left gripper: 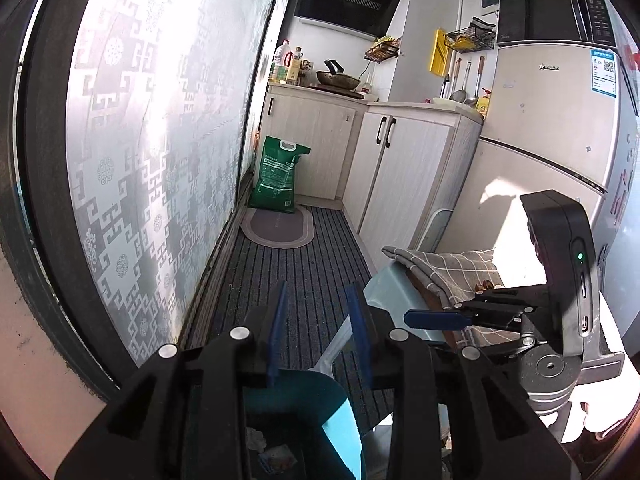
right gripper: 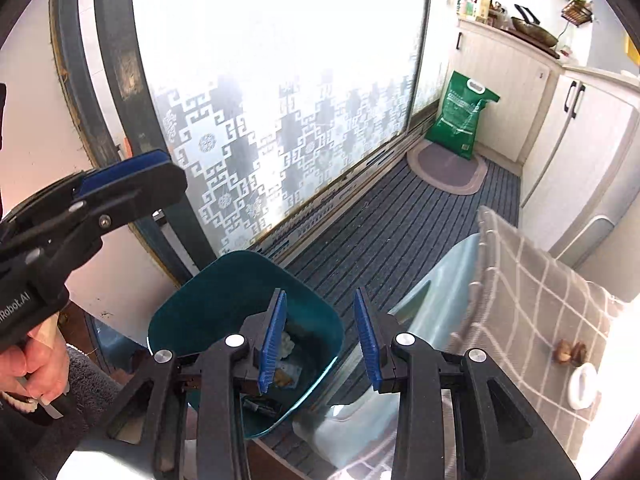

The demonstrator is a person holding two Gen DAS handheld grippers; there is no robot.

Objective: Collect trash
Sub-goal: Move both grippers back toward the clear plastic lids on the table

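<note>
- Teal plastic marks the landmark in the left wrist view: a small bin [left gripper: 304, 404] sits directly under the left gripper [left gripper: 318, 328], its mouth turned up so anything let go falls straight in.
- Inside that bin, low in the frame, lie crumpled paper scraps [left gripper: 266, 450], the trash already gathered.
- The left gripper's blue pads stand apart with only striped floor mat [left gripper: 296, 264] showing between them; it grips nothing.
- To the right of the bin the right gripper [left gripper: 434, 319] reaches in sideways, above a checked grey cloth [left gripper: 460, 276] draped over a pale stool; whether it is parted cannot be told from this angle.
- Beyond the bin, at the far end of the mat, a green sack [left gripper: 276, 176] leans against the cupboards.

- From the right wrist view the same teal bin [right gripper: 224, 300] lies just below the right gripper [right gripper: 320, 340], beside the patterned glass door [right gripper: 280, 120].
- The right gripper's pads are parted a little and nothing sits between them; through the gap I see white wadded paper [right gripper: 286, 346] and other bits resting on the bin's floor.
- Left of the bin, the left gripper [right gripper: 132, 170] is held up by a hand [right gripper: 32, 368], likely raised clear of the rim.
- Right of the bin, two brown nut-like pieces [right gripper: 570, 354] lie on the checked cloth beside a white ring [right gripper: 582, 386]; these look like the next pickings, so the job seems partly done.
</note>
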